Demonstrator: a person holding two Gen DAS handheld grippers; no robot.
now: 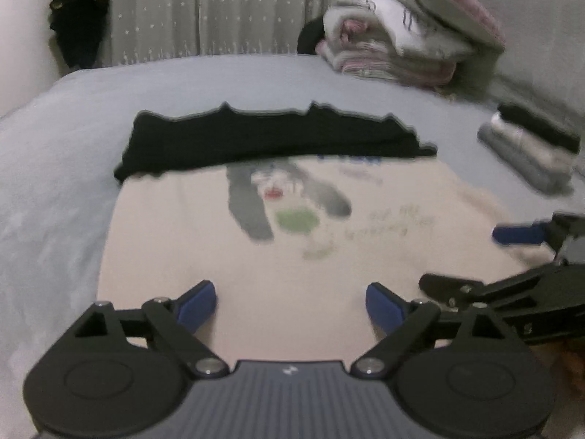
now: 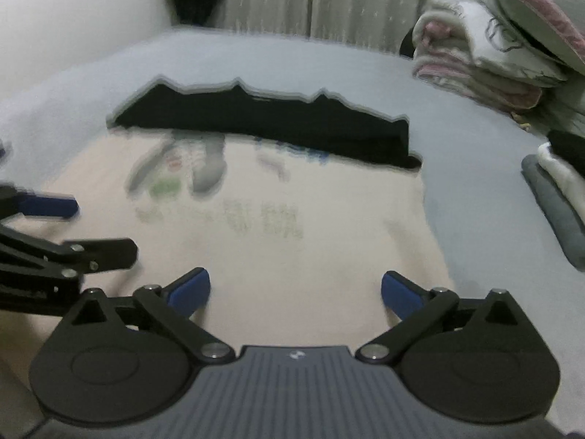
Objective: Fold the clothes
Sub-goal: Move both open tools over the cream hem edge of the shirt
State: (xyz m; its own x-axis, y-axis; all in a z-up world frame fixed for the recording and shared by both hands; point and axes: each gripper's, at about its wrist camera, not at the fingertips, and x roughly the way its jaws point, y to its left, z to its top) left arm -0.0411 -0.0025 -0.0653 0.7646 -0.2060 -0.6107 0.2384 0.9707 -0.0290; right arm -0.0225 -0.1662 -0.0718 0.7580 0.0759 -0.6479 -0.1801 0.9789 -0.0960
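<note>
Left gripper [image 1: 290, 307] jaws wide, holding nothing, low center above cream shirt [image 1: 226, 256]. Right gripper [image 2: 295, 294] same. Black garment [image 1: 270, 139] upper center on bed [image 1: 55, 183].

Left wrist view: sits low over the near edge of the bed [image 1: 55, 153], close above the cream shirt [image 1: 204, 241], facing the far edge and the curtain [image 1: 219, 11].
Right wrist view: same low height and heading, set just beside the other, nearer the bed's right edge.
Foreground: each view shows its own jaws spread wide at the bottom.
Shared: cream shirt, black garment [image 1: 270, 135] across its far end, blanket pile [image 1: 395, 40] at the far right corner, folded stack [image 2: 559, 197] at the right edge.
Cross-sight: right gripper [image 1: 475, 259] enters the left view's right side; left gripper [image 2: 91, 226] enters the right view's left side.
</note>
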